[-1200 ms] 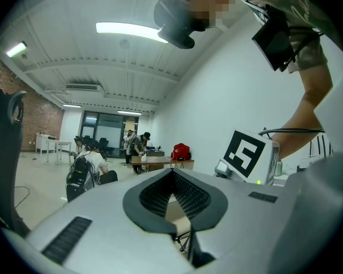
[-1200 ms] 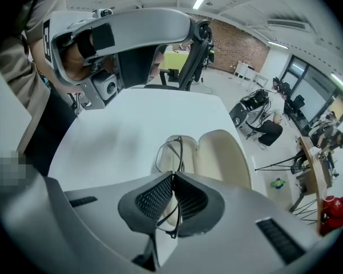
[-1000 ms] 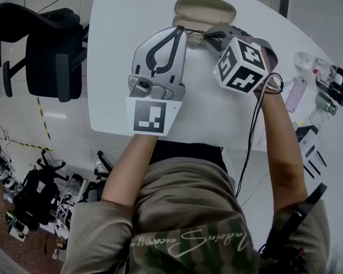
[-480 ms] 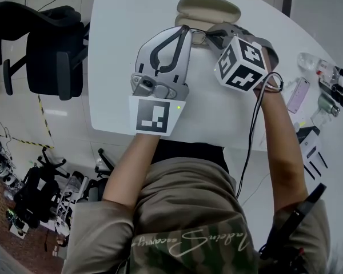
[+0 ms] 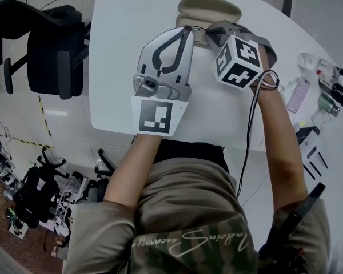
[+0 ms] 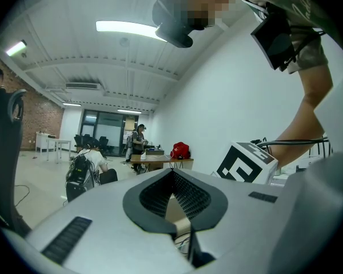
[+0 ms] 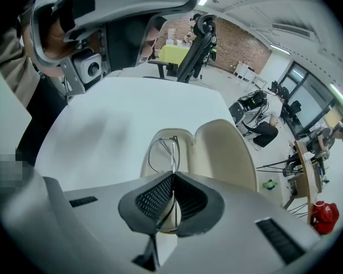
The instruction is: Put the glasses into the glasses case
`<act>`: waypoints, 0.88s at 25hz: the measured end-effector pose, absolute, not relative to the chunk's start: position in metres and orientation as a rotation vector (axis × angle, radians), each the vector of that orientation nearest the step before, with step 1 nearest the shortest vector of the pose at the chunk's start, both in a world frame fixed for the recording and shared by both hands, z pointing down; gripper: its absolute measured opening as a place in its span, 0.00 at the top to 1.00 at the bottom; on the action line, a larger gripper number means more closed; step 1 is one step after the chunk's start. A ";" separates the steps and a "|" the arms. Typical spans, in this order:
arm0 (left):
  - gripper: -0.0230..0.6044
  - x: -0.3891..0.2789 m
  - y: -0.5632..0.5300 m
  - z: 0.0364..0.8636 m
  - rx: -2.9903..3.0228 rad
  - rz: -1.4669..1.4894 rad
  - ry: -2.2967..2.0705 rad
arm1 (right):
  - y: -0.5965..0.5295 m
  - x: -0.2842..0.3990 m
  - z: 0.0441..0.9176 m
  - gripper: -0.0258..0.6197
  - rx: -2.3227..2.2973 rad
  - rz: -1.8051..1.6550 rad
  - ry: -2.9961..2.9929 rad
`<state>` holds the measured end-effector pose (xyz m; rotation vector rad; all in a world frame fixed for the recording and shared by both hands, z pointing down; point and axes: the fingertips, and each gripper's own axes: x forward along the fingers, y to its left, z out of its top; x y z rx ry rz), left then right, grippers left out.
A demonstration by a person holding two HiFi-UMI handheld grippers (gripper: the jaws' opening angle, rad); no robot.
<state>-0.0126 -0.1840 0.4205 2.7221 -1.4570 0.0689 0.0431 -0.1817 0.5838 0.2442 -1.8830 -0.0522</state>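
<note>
Head view: a person at a white table point(image 5: 120, 67) holds both tools up to an open beige glasses case point(image 5: 208, 5) at the far edge. The left gripper point(image 5: 186, 30) comes in beside the right gripper point(image 5: 212, 36), whose marker cube point(image 5: 237, 61) faces the camera. The thin-framed glasses point(image 5: 198, 35) sit between the two tool tips, just in front of the case. A black office chair point(image 5: 46, 44) stands off the table's left side, and a phone point(image 5: 297, 94) lies among small items near the right edge.

Left gripper view: the left gripper's jaws meet at their tips, and nothing can be seen pinched there. Through the slit behind the tips show a strip of beige and, lower down, a few thin wire lines. The right tool's marker cube fills the space just right of the jaws, with the person's forearm point(image 6: 308, 113) above it. People at a desk point(image 6: 138, 138) appear far back in the room.

Right gripper view: the right gripper's jaws are closed on the glasses, the wire frame running straight into the tips. One lens rim reaches forward over the case's left shell, while the other shell lies open to its right. Whether the frame rests in that shell or is held above it cannot be told. The left tool looms at upper left.
</note>
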 end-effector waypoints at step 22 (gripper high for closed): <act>0.96 -0.004 -0.116 0.392 2.763 0.133 -1.467 | -0.115 0.025 0.503 0.92 0.684 0.243 -2.267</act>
